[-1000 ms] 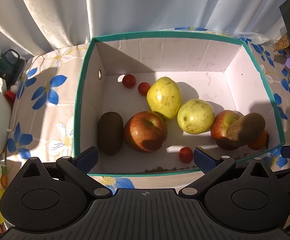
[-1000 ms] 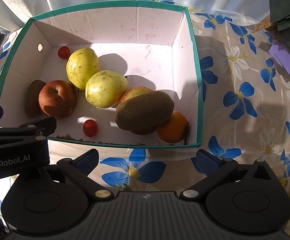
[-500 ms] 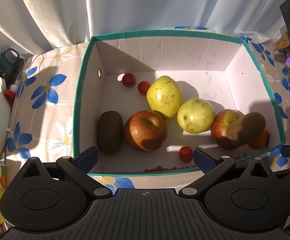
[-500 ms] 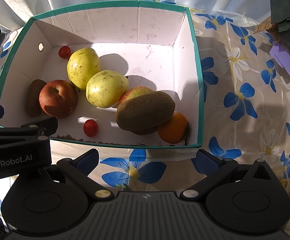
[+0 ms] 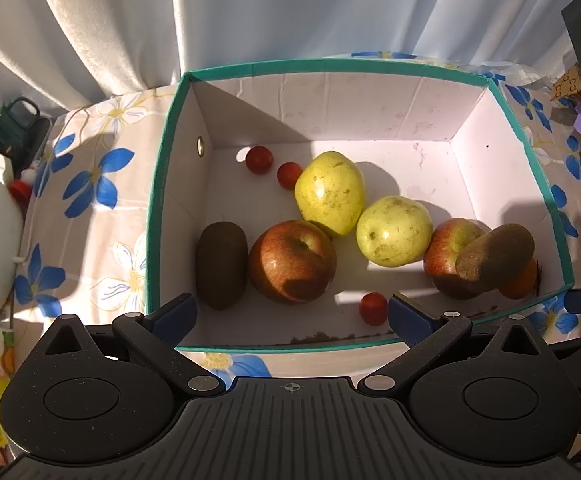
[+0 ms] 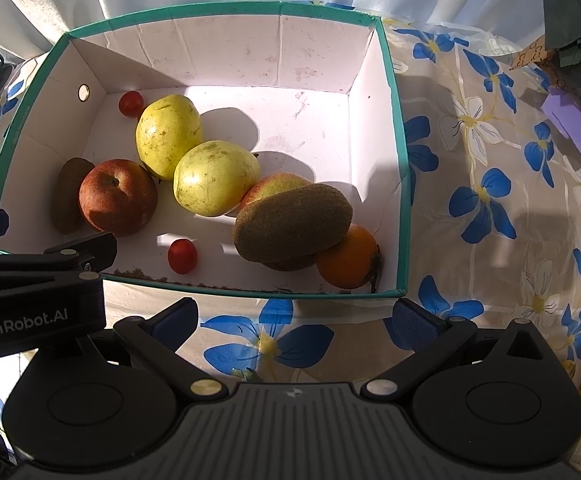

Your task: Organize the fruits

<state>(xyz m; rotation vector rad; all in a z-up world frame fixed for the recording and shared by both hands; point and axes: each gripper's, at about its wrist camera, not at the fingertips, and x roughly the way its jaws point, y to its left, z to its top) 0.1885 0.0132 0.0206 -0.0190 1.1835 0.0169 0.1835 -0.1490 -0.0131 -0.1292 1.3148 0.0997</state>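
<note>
The box, white inside with a teal rim, sits on a flowered tablecloth and holds all visible fruit. From left to right on its floor: a kiwi lies near the left wall, just beside a red apple. Behind them are two cherry tomatoes. Two yellow-green fruits sit side by side in the centre. A third cherry tomato lies near the front wall. At the right, a second kiwi rests on top of a second red apple and against an orange fruit in the front right corner. The left gripper hangs at the front wall, fingers spread, empty. The right gripper hangs over the tablecloth in front of the box, fingers spread, empty.
</note>
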